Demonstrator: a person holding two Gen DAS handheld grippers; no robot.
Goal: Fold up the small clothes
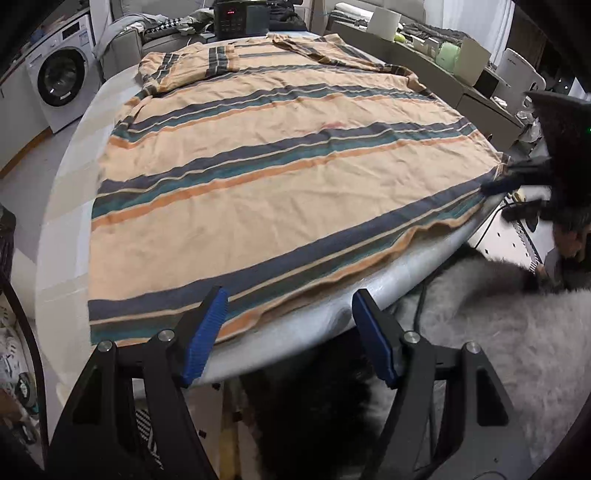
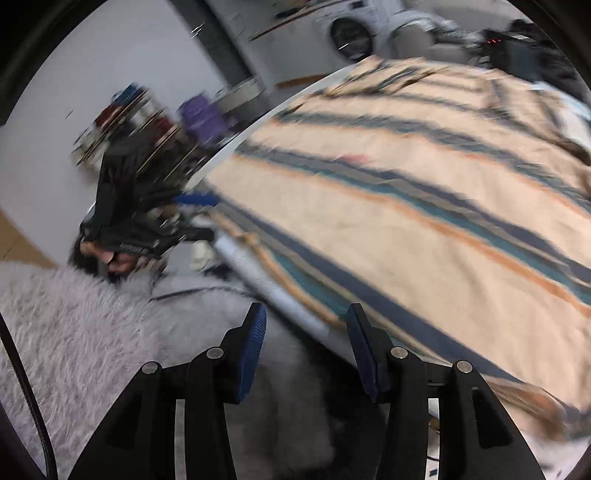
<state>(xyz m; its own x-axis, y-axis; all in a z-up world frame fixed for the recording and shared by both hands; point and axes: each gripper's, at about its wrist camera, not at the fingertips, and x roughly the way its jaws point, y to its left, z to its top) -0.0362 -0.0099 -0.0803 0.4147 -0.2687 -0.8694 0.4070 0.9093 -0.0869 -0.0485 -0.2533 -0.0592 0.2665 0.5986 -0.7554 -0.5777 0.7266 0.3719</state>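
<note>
A peach shirt with navy, teal and orange stripes (image 1: 280, 162) lies spread flat on a white table (image 1: 66, 206), collar and sleeves at the far end. My left gripper (image 1: 288, 314) is open at the shirt's near hem, over the table's front edge, holding nothing. My right gripper (image 2: 306, 332) is open and empty at the hem near the table edge; the shirt (image 2: 424, 206) shows blurred in the right wrist view. The right gripper also shows in the left wrist view (image 1: 513, 192) at the shirt's right corner. The left gripper shows in the right wrist view (image 2: 192, 218) at the left.
A washing machine (image 1: 59, 77) stands at the far left. A black appliance (image 1: 240, 18) sits at the table's far end. Boxes and a green jar (image 1: 447, 53) fill a counter at the right. A fluffy grey fabric (image 1: 517, 332) lies below the table's front edge.
</note>
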